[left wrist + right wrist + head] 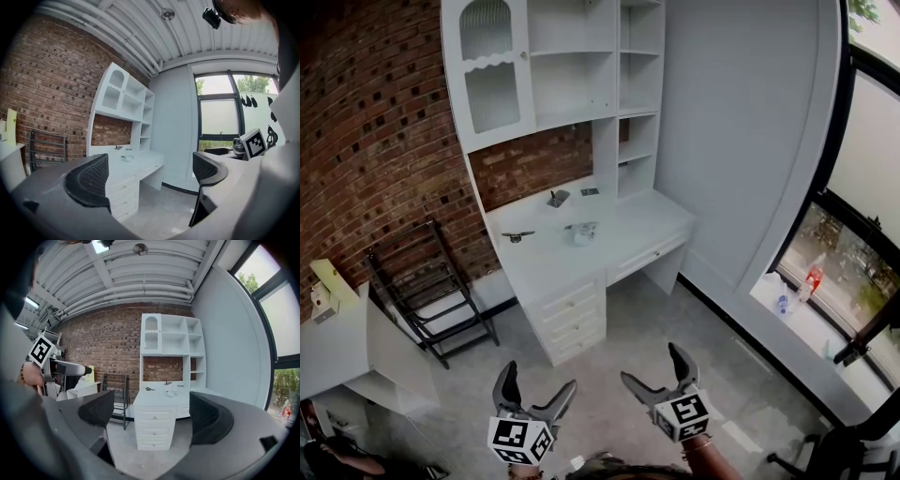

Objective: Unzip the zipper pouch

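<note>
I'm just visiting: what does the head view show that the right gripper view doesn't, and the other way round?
Only the head view: the right gripper seen from outside, with its marker cube, side by side with the left gripper.
Only the right gripper view: the ribbed ceiling with its lamp, and the right jaws' dark pads up close.
Both: the white desk with shelves above it, the brick wall, the black rack, the left gripper, and jaws standing apart with nothing between them.

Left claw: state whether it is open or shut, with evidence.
Open. The left claw shows jaws wide apart, nothing held between them.
</note>
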`<state>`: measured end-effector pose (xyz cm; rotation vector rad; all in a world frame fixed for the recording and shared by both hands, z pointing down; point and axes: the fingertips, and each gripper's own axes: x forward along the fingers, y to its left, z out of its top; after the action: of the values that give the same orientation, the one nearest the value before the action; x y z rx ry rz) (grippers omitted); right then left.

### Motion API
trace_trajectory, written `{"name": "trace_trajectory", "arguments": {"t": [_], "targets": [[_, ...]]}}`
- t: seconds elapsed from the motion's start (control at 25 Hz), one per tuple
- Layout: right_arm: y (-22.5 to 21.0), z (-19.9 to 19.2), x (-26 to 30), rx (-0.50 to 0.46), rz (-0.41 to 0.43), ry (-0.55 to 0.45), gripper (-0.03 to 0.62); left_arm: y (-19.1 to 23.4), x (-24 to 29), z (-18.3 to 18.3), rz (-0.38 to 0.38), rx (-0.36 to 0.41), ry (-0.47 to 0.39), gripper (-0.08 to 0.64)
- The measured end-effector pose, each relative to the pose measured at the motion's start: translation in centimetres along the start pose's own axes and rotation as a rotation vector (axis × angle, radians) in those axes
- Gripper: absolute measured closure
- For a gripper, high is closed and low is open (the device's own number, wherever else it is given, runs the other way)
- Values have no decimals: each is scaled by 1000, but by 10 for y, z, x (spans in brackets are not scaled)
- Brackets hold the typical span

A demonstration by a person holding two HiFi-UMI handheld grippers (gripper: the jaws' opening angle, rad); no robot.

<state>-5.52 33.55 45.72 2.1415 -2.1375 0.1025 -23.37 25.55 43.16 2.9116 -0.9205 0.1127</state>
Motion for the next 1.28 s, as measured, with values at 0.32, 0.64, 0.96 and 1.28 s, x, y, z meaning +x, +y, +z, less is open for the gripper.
{"name": "trace_trajectory", "arguments": {"t": [0.32,0.64,0.96,1.28], "targets": [[4,2,19,33,-2,-2,18,-4,11,0,-90,-16,-8,-11],[14,6,50,24,18,-26,18,18,18,-7,-101,5,27,-11],[-21,13,69,12,-61,-37,26,53,11,-23,-28,-26,53,-11],[-49,1,106,-11,-101,-39,28,75,36,-46,19,-50,97,-9]]}}
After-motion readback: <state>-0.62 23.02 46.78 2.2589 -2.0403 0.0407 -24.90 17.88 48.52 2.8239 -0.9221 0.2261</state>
